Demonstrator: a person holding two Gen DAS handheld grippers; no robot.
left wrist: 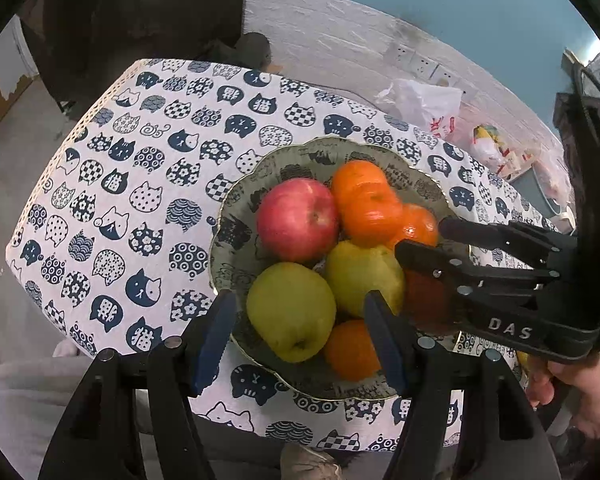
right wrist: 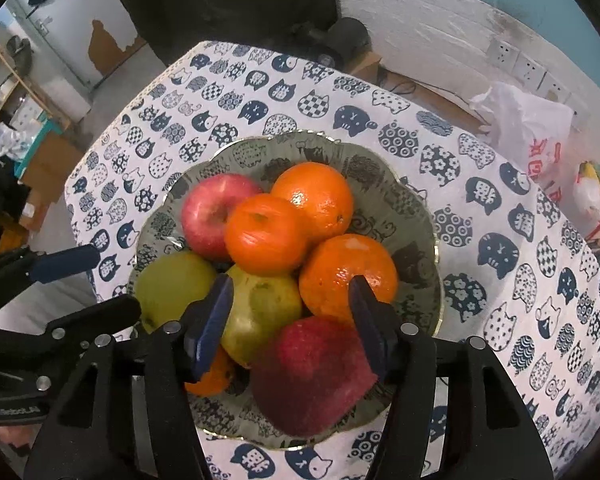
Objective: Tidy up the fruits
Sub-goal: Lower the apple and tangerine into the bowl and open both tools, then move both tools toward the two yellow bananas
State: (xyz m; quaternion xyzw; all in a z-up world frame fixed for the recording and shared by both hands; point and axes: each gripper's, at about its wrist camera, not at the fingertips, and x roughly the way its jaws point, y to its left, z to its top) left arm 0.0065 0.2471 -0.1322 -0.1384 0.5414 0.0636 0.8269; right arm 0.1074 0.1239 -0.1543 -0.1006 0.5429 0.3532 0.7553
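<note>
A scalloped green bowl [left wrist: 236,200] [right wrist: 416,216] sits on the cat-print tablecloth and holds a heap of fruit: red apples [left wrist: 298,220] [right wrist: 210,212] [right wrist: 312,372], oranges [left wrist: 364,204] [right wrist: 266,234] [right wrist: 348,276], green pears [left wrist: 290,312] [left wrist: 358,276] [right wrist: 262,308]. My left gripper [left wrist: 300,340] is open, its blue pads either side of a green pear and a low orange [left wrist: 350,350]. My right gripper [right wrist: 292,320] is open over the near red apple; it also shows in the left wrist view [left wrist: 424,236].
The cat-print tablecloth [left wrist: 140,168] [right wrist: 520,280] covers a small table. White plastic bags [left wrist: 424,104] [right wrist: 528,132] lie on the floor by a white brick wall. Cardboard boxes and shelving [right wrist: 32,168] stand at the far left.
</note>
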